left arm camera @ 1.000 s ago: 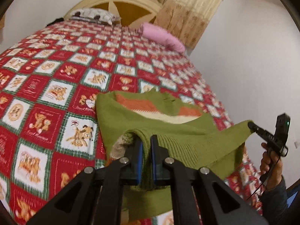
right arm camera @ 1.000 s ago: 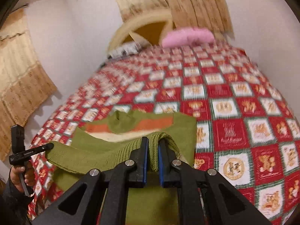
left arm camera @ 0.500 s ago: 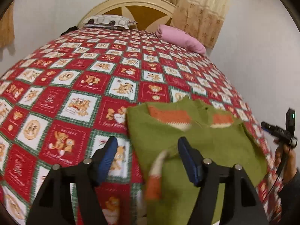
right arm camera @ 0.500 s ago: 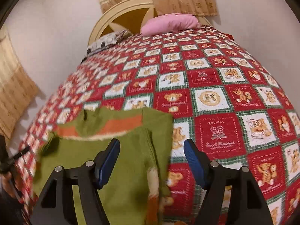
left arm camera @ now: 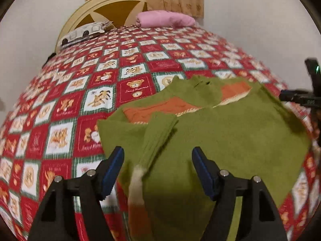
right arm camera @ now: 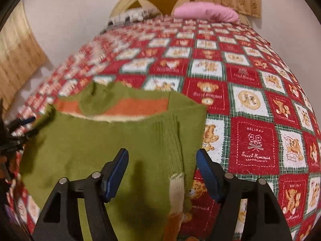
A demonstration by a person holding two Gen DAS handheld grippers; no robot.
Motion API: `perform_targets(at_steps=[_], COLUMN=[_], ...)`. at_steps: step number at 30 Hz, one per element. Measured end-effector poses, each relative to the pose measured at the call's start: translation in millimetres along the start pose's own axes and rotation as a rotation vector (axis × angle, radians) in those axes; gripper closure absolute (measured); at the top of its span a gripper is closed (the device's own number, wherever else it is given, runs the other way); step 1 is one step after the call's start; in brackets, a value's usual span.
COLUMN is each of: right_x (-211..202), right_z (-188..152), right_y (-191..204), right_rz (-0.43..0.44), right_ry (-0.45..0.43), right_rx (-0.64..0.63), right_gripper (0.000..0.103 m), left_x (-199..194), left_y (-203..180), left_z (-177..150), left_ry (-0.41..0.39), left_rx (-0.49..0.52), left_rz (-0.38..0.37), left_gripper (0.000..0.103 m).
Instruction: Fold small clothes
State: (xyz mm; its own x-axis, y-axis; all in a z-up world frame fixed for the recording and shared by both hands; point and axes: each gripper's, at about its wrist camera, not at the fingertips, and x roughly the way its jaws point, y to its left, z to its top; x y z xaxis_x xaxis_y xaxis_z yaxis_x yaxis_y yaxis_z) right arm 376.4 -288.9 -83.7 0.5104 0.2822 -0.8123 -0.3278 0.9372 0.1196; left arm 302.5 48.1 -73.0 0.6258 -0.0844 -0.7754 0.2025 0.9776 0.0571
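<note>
Green knit sweater (left arm camera: 220, 136), soft and floppy, light, ribbed at the hem and cuffs. It lies on the quilt (left arm camera: 84, 108) near the bed's foot, bottom half already folded up over the chest, so the orange and cream stripes (right arm camera: 136, 106) only show near the collar.

State of my tongs:
- left gripper (left arm camera: 158, 168): jaws well apart, nothing pinched. They've just been opening; the sleeve (left arm camera: 158, 132) lies slack between them, clear of the pads.
- right gripper (right arm camera: 162, 170): also apart, nothing held. Opened, then eased in a bit. The other sleeve (right arm camera: 174, 160) and the sweater's side edge sit between the jaws, no pad contact that I can see.

Handling, my read:
- No stiffness, so it'll sag from any single pinch. Needs two pinch points to keep an edge straight.
- Knit grips the pads well; slipping is unlikely, but stretching and dragging the lower layer is a risk.
- Best hold: the doubled fold edge nearest me, one corner per gripper, or the ribbed cuffs for tucking sleeves in.

Orientation: collar (left arm camera: 200, 84) points toward the headboard (left arm camera: 112, 6), fold edge toward me. As folded, its long axis now runs across the bed, side to side; sleeves run roughly collar to me.
</note>
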Motion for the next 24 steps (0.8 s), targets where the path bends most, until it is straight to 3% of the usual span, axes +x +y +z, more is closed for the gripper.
perform_targets(at_steps=[1,2,3,5,8,10,17,24], right_x=[5.5,8.5,11.3,4.1,-21.3,-33.1,-41.7,14.9], right_z=[0.4,0.5,0.3,0.1,6.9,14.0,45.3,54.4], right_y=[1.3,2.4,5.0,10.0,10.0,7.5,6.5,1.8], right_rz=[-0.014,-0.016,-0.021,-0.047,-0.08,-0.085,-0.113,-0.16], right_ry=[0.012,0.02,0.029,-0.001,-0.083,-0.126,-0.217,-0.143], right_rx=[-0.013,-0.022,-0.04,-0.084,-0.109,-0.109,-0.07,-0.048], right_gripper=[0.075,0.091,0.1,0.1,0.1,0.1,0.1,0.101], left_x=[5.8,14.0,16.9,16.5,-12.0,-25.3,-24.6,35.3], left_y=[-0.5,1.2,2.6,8.8,21.2,32.5,57.3,63.6], left_z=[0.5,1.6,0.9,0.2,3.0,8.0,29.3,28.2], left_ry=[0.012,0.038,0.055,0.052,-0.053,-0.091,-0.141,-0.046], left_rx=[0.006,0.003,-0.007,-0.041,-0.061,-0.098,-0.183,-0.231], left_rz=[-0.004,-0.024,-0.031,-0.049,-0.018,-0.041,-0.021,0.014], left_gripper=[0.055,0.069,0.099,0.098,0.098,0.098,0.098,0.098])
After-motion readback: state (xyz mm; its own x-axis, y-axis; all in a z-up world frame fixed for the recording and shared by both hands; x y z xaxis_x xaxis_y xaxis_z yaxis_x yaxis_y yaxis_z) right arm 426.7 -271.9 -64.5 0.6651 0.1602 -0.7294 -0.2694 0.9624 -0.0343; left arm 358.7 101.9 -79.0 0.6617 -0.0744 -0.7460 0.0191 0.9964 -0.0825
